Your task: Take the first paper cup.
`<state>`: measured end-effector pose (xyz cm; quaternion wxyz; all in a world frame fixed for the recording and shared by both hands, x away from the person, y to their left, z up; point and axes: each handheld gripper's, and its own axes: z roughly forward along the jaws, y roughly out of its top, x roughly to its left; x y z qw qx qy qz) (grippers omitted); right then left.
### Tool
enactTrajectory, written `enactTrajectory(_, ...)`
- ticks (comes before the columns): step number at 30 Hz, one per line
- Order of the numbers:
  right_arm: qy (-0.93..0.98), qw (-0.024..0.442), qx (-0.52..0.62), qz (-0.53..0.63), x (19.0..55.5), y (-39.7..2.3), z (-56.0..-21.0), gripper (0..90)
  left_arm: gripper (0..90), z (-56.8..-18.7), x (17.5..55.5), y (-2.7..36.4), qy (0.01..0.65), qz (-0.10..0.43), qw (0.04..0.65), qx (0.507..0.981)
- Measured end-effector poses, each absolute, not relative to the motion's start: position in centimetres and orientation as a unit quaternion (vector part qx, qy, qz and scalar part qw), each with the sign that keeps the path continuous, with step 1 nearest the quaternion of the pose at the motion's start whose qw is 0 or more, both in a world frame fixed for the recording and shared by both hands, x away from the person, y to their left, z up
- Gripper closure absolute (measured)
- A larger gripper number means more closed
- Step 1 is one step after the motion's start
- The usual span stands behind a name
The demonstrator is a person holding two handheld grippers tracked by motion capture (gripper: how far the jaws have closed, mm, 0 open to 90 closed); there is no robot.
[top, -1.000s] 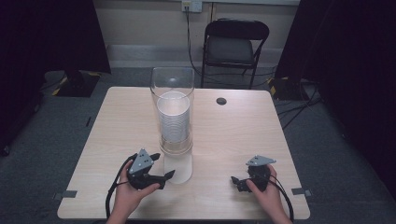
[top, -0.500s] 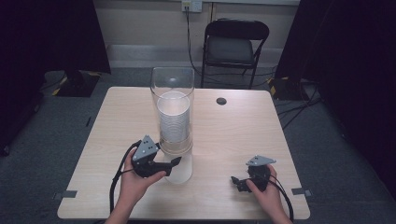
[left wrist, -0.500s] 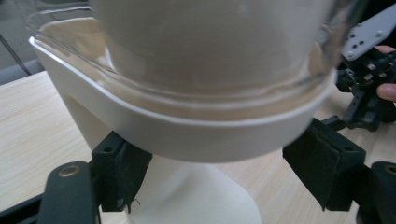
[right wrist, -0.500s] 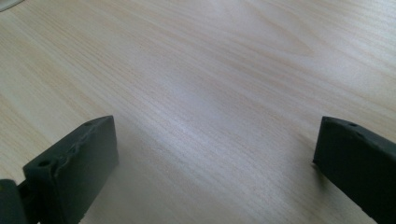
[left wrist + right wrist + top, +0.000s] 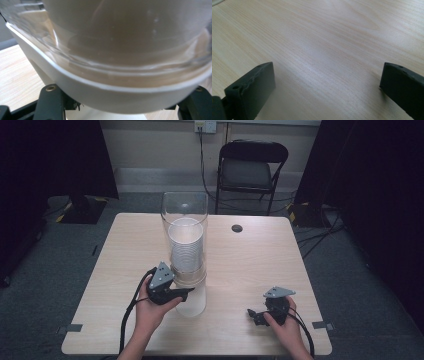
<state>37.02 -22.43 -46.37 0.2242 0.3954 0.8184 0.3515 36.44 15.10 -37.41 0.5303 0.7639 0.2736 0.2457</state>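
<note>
Two jaws of my left gripper [image 5: 186, 293] stand wide apart astride the white base [image 5: 120, 97] of the cup dispenser [image 5: 186, 255] at table [image 5: 260, 265] centre-front, nothing clamped. Clear tube probably slippery, top-heavy: grasp base. Right gripper [image 5: 255, 314] rests spread, empty.

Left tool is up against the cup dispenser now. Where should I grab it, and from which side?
Grip the white base, low, below the clear tube. Come in from the person's side, level with the table, as the left tool is already lined up with its jaws straddling the base. The base looks narrower and opaque; the tube above looks wide, smooth and probably slippery.
</note>
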Motion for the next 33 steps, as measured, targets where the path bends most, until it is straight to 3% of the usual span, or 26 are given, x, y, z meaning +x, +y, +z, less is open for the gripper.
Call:
enactTrajectory(21,0.818,0.224,0.396,0.352,37.0,-22.4,-46.4,0.0,36.3,-38.6,36.3,14.8,0.277,0.270,0.534,0.751)
enactTrajectory(23,0.818,0.224,0.396,0.352,37.0,-22.4,-46.4,0.0,34.5,-38.7,36.4,14.8,0.277,0.267,0.545,0.745)
enactTrajectory(26,0.818,0.224,0.396,0.352,37.0,-22.4,-46.4,0.0,22.6,-38.8,36.6,14.4,0.281,0.270,0.545,0.742)
enactTrajectory(27,0.818,0.224,0.395,0.352,37.0,-22.4,-46.4,0.0,22.4,-38.8,36.7,14.3,0.282,0.270,0.541,0.745)
enactTrajectory(29,0.818,0.224,0.396,0.352,37.0,-22.4,-46.4,0.0,25.4,-38.9,36.9,14.3,0.280,0.269,0.547,0.742)
enactTrajectory(30,0.818,0.224,0.396,0.352,37.0,-22.4,-46.4,0.0,31.1,-38.9,36.9,14.2,0.278,0.270,0.552,0.738)
enactTrajectory(33,0.818,0.224,0.396,0.352,37.0,-22.4,-46.4,0.0,32.9,-38.9,36.9,14.2,0.281,0.275,0.553,0.735)
